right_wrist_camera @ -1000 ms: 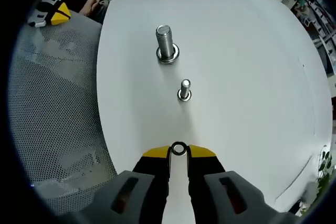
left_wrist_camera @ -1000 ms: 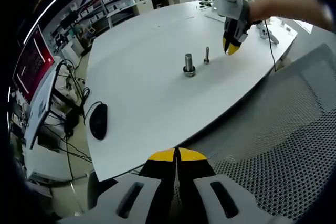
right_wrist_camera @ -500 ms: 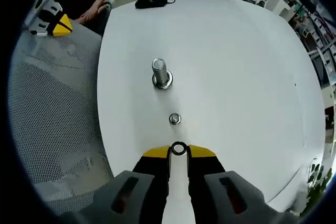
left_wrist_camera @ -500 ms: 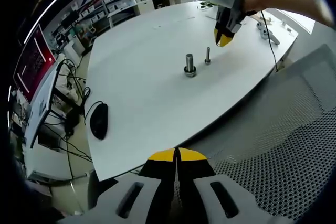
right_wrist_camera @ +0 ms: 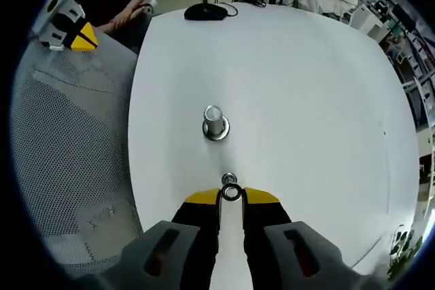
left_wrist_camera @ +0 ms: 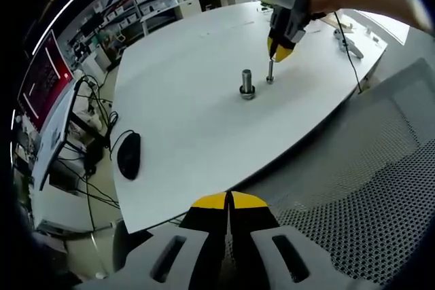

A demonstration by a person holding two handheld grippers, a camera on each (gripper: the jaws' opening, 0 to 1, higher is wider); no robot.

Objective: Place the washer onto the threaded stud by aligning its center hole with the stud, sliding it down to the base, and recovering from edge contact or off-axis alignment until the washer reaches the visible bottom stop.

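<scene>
Right gripper view is showing the right gripper (right_wrist_camera: 231,195) pinching the washer (right_wrist_camera: 231,193) by its rim between the yellow jaw tips, and hanging almost straight above the small stud (right_wrist_camera: 229,180), whose top is peeking out just past the ring. So the washer is in the grip and carried over the stud, but it is not threaded on yet: centring the hole, lowering it along the threads and seating it on the base are all still to do. The washer's hole is facing the camera, so its flat seems to be lying roughly level with the table (right_wrist_camera: 306,113), though the exact tilt is hard to judge. In the left gripper view the small stud (left_wrist_camera: 270,71) is standing upright, long axis vertical, near the middle of the table (left_wrist_camera: 183,86), with the right gripper (left_wrist_camera: 278,51) poised just over its tip. A larger bolt (right_wrist_camera: 215,121) is standing upright just beside it. The left gripper (left_wrist_camera: 230,201) is waiting off the near table edge over a mesh chair (left_wrist_camera: 360,188), jaws pressed together on nothing.
</scene>
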